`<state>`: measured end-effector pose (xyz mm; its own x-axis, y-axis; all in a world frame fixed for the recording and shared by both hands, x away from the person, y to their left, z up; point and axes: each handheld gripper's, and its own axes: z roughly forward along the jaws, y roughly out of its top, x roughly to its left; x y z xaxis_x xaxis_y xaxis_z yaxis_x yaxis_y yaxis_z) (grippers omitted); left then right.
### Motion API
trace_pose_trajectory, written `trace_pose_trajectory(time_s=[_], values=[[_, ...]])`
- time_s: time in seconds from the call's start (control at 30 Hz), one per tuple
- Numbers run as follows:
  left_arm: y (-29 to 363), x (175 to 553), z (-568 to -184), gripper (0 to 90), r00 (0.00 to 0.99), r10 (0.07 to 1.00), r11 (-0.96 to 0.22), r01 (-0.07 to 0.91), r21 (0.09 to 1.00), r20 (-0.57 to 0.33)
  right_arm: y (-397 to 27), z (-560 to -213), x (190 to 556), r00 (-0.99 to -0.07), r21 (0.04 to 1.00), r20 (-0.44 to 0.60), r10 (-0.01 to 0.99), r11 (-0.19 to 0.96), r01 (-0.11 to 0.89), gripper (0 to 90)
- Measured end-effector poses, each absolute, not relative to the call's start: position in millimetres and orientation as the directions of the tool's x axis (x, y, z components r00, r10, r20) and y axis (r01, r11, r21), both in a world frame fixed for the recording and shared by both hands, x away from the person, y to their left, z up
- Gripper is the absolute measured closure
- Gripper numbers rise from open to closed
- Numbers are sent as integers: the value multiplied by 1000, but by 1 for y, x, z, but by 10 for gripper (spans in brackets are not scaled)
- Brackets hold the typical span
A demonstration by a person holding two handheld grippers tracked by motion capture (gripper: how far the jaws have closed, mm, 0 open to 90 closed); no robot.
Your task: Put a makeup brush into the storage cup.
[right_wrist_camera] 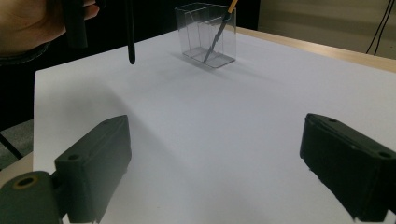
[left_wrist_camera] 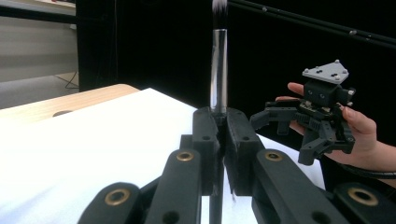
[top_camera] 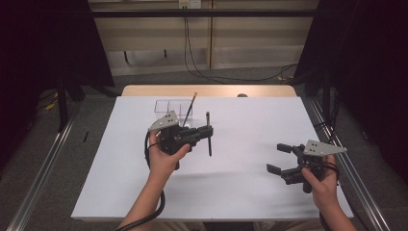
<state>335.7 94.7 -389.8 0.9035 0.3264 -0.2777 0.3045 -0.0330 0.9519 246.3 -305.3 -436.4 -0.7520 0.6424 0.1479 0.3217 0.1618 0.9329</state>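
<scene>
My left gripper is held above the middle of the white sheet, shut on a slim black brush. In the left gripper view the jaws clamp the brush, which stands up between them. A clear plastic box stands at the back of the sheet just behind that hand, with an orange-handled brush leaning in it. My right gripper hovers at the sheet's right side, open and with nothing between its jaws. From there I see the box and the black brush's tip.
The sheet lies on a wooden table whose far edge shows behind it. Metal rails run along both sides. Cables trail on the floor beyond. Dark curtains flank the table. The other hand's gripper shows to the right in the left gripper view.
</scene>
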Motion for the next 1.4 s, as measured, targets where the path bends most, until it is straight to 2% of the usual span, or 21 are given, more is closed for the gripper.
trace_pose_trajectory(time_s=[1.4], values=[[113, 357, -375, 839, 881, 400, -35, 291, 956, -253, -314, -440, 237, -749, 936, 151, 645, 150, 319, 96]])
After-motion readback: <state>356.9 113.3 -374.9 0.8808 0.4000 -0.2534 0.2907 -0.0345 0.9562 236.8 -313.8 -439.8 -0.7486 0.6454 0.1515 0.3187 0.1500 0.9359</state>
